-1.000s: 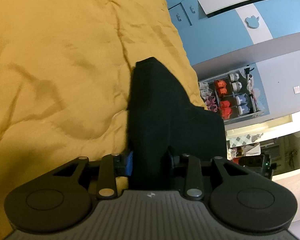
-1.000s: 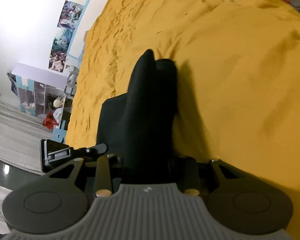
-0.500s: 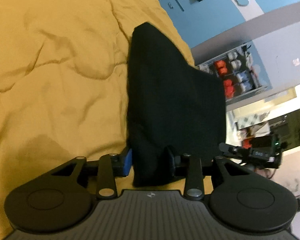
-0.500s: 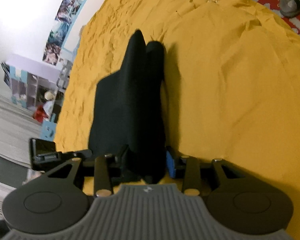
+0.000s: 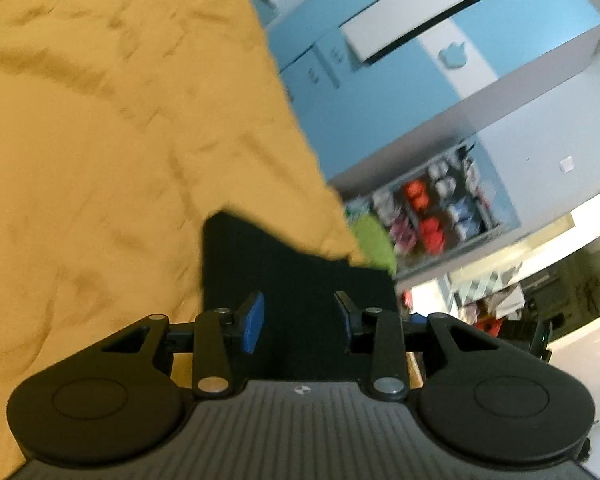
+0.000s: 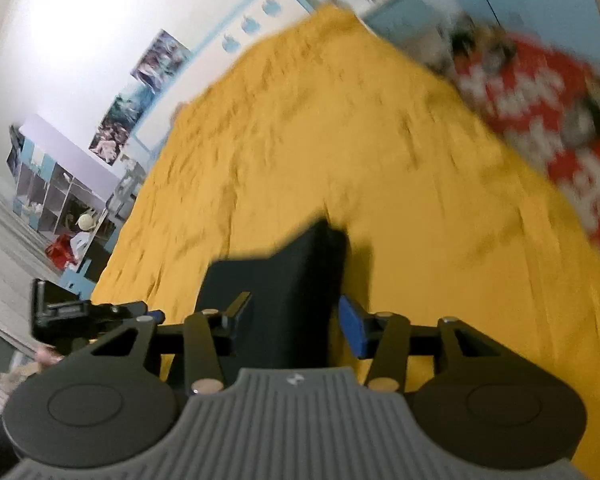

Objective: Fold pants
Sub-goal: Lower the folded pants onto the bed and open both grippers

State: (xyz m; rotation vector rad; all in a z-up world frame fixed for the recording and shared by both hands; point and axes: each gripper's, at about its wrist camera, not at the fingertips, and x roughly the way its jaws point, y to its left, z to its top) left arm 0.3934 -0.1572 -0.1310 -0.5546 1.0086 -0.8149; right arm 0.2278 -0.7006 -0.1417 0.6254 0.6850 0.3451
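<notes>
Both hand-held grippers, left point(image 5: 298, 318) and right point(image 6: 296, 320), just lifted off the black fabric pants point(image 6: 276, 280) on the yellow quilted bed point(image 6: 320, 128). Jaws spread, right's just widened; fold looks placed.

The right gripper point(image 6: 296, 320) has just been opening; its fingers point(image 6: 352, 330) now stand clear of the black pants point(image 6: 284, 280). Both grippers have lifted, the pants lying lower on the yellow bed point(image 5: 100, 160).

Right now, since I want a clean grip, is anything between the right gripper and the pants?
Nothing visible does. The right gripper, whose jaws have just been opening, has the black pants right between its fingers, on the yellow bedspread.
</notes>
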